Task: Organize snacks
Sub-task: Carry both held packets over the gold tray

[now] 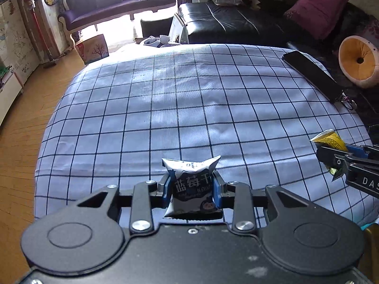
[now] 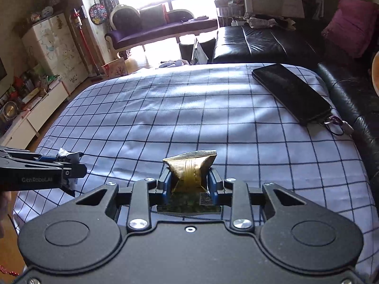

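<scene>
Left wrist view: left gripper (image 1: 192, 190) clamped on blue-white snack packet (image 1: 192, 187), packet upright between blue pads, lifted off checked cloth (image 1: 165, 108). Right gripper (image 2: 189, 187) pinches gold snack packet (image 2: 192, 170), also above cloth, long axis along fingers. Both packets already in jaws, grippers side by side, right one just beside left. No container visible; phone (image 2: 291, 92) far right. Next drop place: cannot tell

Both tools share one build. The left gripper (image 1: 192, 190) is matte black, with blue pads, silver screws, two round embossed discs and angular linkage arms. The right gripper (image 2: 189, 184) matches; white lettering marks its side.
</scene>
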`<state>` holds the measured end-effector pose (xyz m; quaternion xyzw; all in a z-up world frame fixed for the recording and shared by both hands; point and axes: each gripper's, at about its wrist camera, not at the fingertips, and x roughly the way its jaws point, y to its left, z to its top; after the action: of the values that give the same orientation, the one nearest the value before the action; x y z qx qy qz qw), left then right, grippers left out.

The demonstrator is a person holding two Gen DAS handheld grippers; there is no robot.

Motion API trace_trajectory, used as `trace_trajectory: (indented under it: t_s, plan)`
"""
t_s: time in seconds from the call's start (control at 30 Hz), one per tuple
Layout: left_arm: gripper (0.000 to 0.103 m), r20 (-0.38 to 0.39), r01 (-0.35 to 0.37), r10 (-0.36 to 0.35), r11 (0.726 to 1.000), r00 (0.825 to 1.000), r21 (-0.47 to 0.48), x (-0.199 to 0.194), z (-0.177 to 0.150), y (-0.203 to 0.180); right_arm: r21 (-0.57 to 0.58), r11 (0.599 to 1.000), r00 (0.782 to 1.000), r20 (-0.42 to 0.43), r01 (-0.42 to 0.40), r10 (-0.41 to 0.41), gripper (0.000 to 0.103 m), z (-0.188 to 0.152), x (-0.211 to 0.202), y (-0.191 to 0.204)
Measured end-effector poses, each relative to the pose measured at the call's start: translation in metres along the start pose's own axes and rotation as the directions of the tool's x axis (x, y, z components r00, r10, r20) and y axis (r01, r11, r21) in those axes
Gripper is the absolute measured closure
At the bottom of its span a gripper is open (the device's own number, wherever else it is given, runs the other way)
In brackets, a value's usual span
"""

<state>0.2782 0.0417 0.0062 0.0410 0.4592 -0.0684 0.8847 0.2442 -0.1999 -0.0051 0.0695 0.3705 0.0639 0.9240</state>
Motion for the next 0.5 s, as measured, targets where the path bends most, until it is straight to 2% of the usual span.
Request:
trace_trajectory:
  t_s: [0.3,0.5]
  plan:
    - [0.07,-0.01,-0.046,0.046,0.999,0.999,-0.01,-0.059,-0.043,-0.014,0.062,0.998,1.0,0.019,0.017,-0.018,0.062,-0.03,-0.062,-0.004]
    - [0.07,-0.016,-0.068,0.068,0.998,0.998,0.0,-0.085,-0.072,-0.029,0.082,0.997,1.0,0.021,0.014,-0.016,0.062,-0.057,-0.095,0.0]
